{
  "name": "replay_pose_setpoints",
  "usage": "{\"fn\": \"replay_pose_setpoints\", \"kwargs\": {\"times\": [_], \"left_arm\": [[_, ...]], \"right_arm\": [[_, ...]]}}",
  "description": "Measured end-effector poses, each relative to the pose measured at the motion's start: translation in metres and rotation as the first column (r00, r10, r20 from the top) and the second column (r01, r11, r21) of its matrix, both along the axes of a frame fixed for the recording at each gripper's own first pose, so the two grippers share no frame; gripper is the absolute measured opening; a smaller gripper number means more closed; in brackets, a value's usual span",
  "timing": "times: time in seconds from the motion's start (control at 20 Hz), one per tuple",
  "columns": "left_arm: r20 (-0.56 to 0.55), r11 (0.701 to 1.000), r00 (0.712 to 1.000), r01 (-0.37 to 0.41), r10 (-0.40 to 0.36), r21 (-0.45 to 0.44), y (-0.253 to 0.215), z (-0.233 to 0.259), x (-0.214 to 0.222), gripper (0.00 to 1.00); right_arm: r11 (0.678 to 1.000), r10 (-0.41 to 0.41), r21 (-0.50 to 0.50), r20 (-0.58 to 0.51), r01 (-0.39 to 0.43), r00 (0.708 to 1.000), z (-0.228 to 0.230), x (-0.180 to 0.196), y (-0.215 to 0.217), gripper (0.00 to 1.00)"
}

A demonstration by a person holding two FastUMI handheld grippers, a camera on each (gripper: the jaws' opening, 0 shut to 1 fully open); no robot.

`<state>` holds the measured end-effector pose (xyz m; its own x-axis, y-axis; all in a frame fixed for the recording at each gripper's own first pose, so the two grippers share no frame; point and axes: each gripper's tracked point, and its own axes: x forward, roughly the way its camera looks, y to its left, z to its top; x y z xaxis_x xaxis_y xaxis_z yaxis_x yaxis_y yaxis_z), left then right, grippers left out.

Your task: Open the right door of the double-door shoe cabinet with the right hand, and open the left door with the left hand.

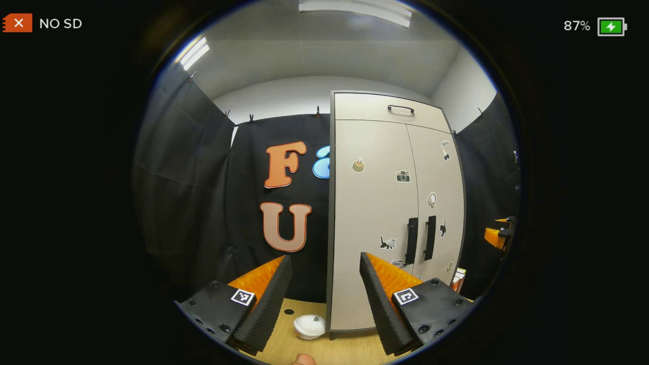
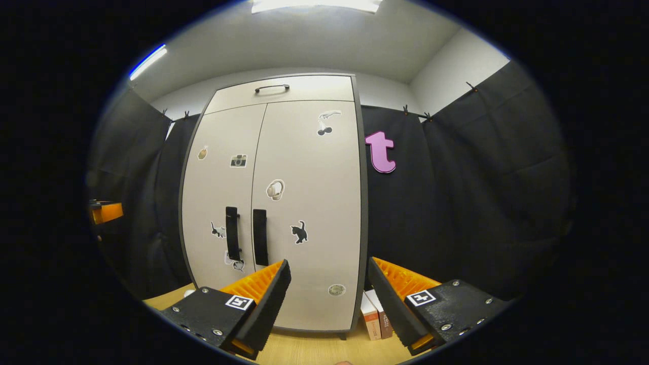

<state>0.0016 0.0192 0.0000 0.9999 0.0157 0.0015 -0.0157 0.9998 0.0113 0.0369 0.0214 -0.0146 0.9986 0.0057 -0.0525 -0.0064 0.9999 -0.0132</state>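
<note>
Fingers of your left gripper and right gripper gape wide, short of the shoe cabinet (both doors closed).

Shoe cabinet: smooth, matt panels in pale beige, looking like laminated board, with a darker edge trim. Left door and right door each carried glossy paper or vinyl stickers. Door handles: black, smooth bars with a slight sheen, plastic or coated metal, not distinguishable. Table: light wood-grain surface, smooth, low sheen. Booth wall: black cloth, matt, hung in soft creases. White bowl: smooth, faintly glossy. Books: paper or card covers, standing just beside the cabinet.
</note>
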Motion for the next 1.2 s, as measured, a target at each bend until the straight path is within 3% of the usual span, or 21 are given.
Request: {"fn": "replay_pose_setpoints", "kwargs": {"times": [0.8, 1.2], "left_arm": [[-0.006, 1.000, 1.000, -0.006, 0.006, -0.004, 0.016, -0.007, 0.004, 0.81], [-0.002, 1.000, 1.000, -0.001, 0.001, -0.006, 0.020, -0.010, 0.007, 0.82]], "right_arm": [[1.000, 0.003, 0.021, -0.124, 0.000, 0.992, -0.048, 0.076, 0.035, 0.94], [0.997, 0.057, 0.068, -0.133, -0.049, 0.989, -0.055, 0.110, 0.083, 0.94]]}}
